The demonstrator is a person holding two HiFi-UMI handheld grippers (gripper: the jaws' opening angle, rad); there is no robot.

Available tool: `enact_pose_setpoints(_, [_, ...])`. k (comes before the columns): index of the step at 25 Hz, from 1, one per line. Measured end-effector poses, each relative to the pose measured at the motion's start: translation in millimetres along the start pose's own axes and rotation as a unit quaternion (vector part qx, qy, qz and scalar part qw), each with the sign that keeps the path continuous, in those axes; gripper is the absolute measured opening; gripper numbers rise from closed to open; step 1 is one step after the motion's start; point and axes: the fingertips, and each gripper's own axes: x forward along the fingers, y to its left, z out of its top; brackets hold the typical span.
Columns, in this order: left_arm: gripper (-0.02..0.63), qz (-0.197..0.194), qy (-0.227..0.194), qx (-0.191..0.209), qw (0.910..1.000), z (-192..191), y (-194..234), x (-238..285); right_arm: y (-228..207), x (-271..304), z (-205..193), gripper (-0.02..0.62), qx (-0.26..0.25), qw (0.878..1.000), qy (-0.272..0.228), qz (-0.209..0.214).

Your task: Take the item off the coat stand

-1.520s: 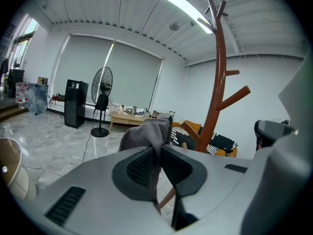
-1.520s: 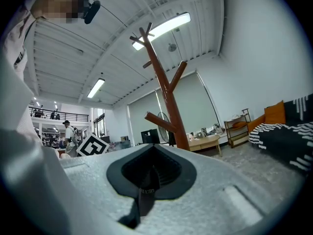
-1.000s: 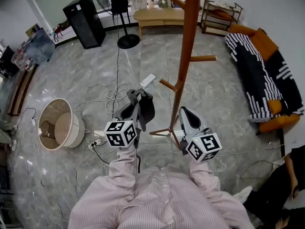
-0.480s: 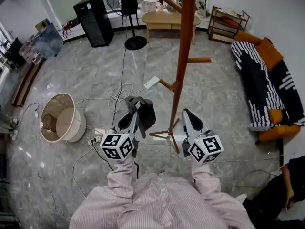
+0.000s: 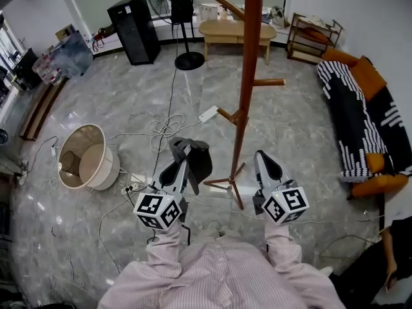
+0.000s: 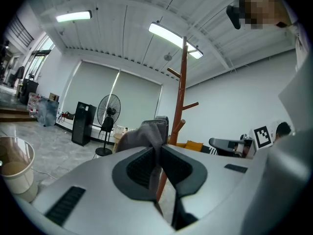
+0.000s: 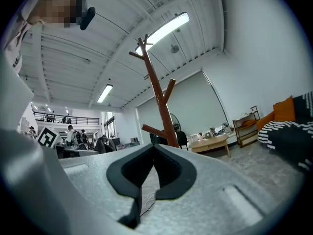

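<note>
At nine o'clock from the pole of the coat stand [image 5: 248,56], the left tool [image 5: 183,171] is clamped on a thin fold of the cloth [image 5: 197,158]. The cloth hangs clear of every peg, so the lift-off looks done.

The main risk is the grip. Only an edge sits between the pads and the bulk flops beyond them, so a sharp jerk could drag it free. It would then drop to the floor, where loose cables [image 5: 161,129] lie at eleven o'clock from the tool. A low peg [image 5: 226,114] also juts out near the cloth, at about one o'clock from it. A swing that way might hook the fabric again.

Past the pole, at three o'clock from its foot, the right tool [image 5: 264,166] has its jaws pressed together with nothing between them. A careless sweep toward nine o'clock could knock the stand.

As for the cloth, it is dark grey, matte and soft, slumped into a rounded hump folded over on itself. Whether it is a hat or a scarf I cannot tell.
</note>
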Motion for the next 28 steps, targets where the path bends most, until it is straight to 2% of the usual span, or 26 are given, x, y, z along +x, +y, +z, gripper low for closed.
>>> enact_pose_setpoints(13, [0.037,-0.012,-0.022,0.017,0.9995,16,-4,-13,-6,-2,10,0.005,0.001,1.000,-0.014,-0.014])
enact_pose_setpoints(19, [0.036,-0.014,-0.021,0.024,0.9994,18,2,-9,-9,0,10,0.005,0.009,0.999,-0.014,-0.031])
enact_pose_setpoints(28, [0.037,-0.006,-0.002,0.044,0.9990,14,12,-10,1,7,7,0.005,0.004,1.000,-0.008,-0.030])
